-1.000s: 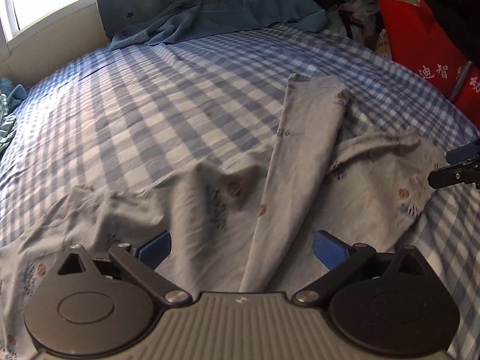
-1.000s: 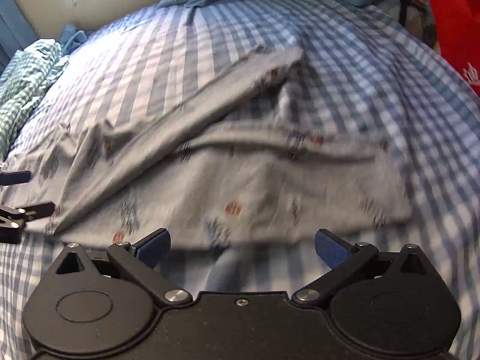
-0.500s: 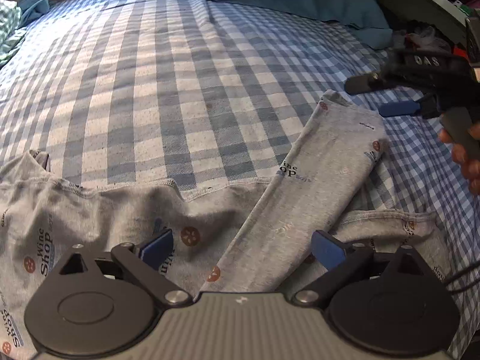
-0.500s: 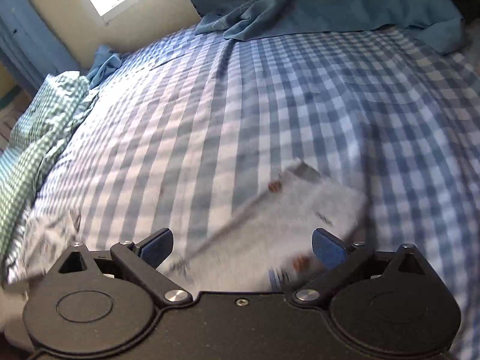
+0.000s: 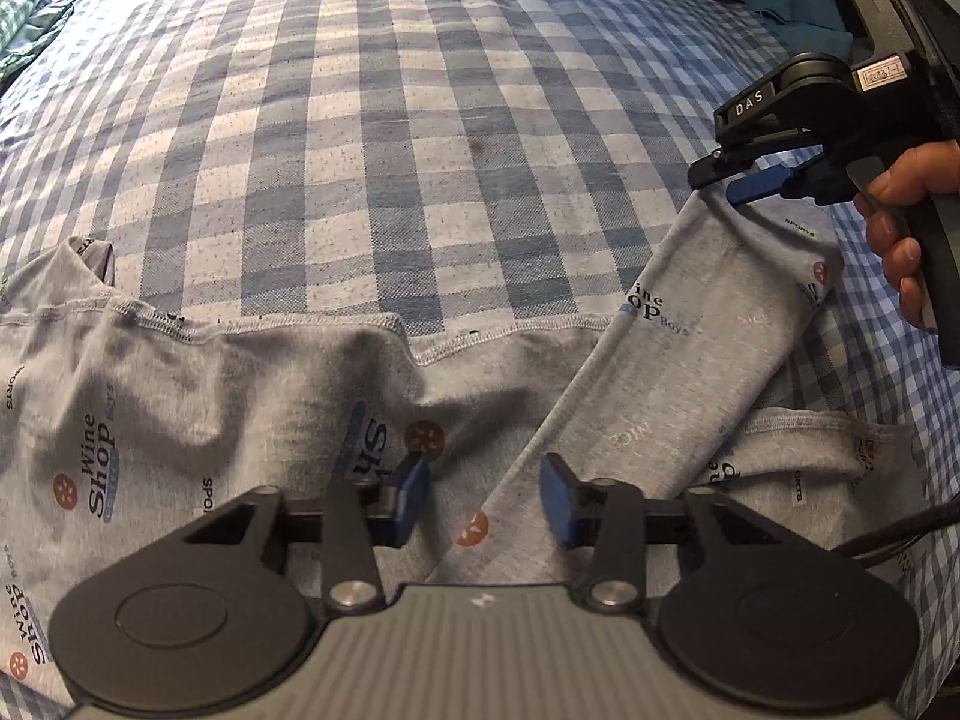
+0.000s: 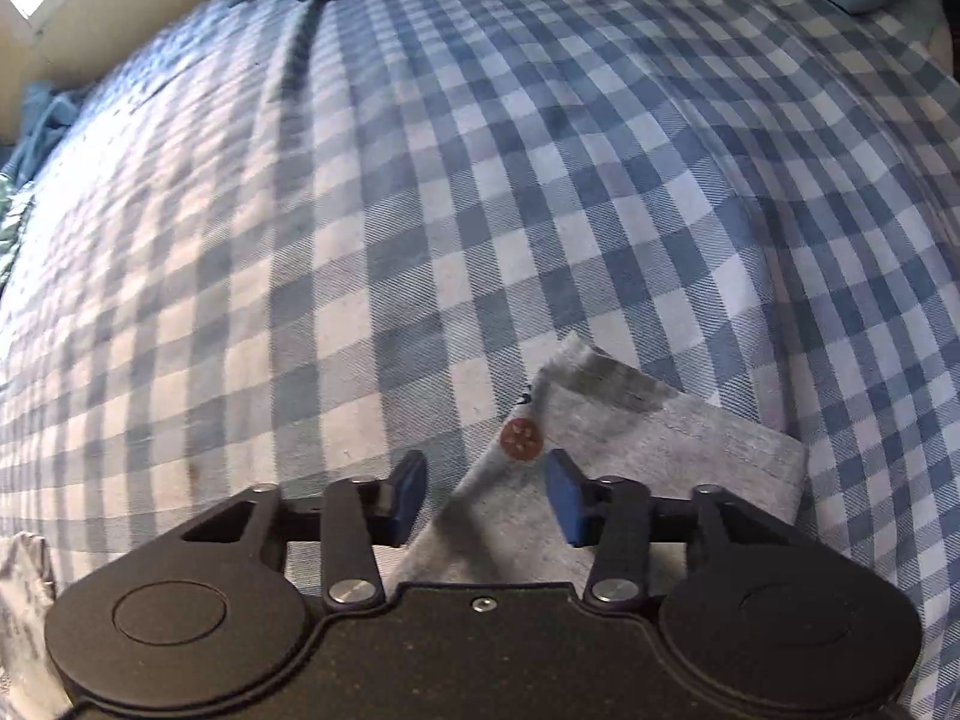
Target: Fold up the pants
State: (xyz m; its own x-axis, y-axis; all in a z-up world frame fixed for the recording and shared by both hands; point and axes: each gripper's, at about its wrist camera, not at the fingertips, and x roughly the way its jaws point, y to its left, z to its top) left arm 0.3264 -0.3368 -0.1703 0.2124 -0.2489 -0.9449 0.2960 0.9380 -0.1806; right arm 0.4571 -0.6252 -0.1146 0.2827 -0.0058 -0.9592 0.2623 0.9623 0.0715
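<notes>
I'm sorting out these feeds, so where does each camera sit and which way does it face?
Left wrist: on the left gripper, pointing steeply down at the pants on the bed; shows its own fingers, plus the right gripper and the hand holding it.
Right wrist: on the right gripper, pointing down at the leg hem; shows only its own fingers.
Shared: the leg and bed. Both jaws have just been closing, cloth between, not pinched.

Both wrist views steeply downward, close over checked bedsheet, sharing grey pants leg end
</notes>
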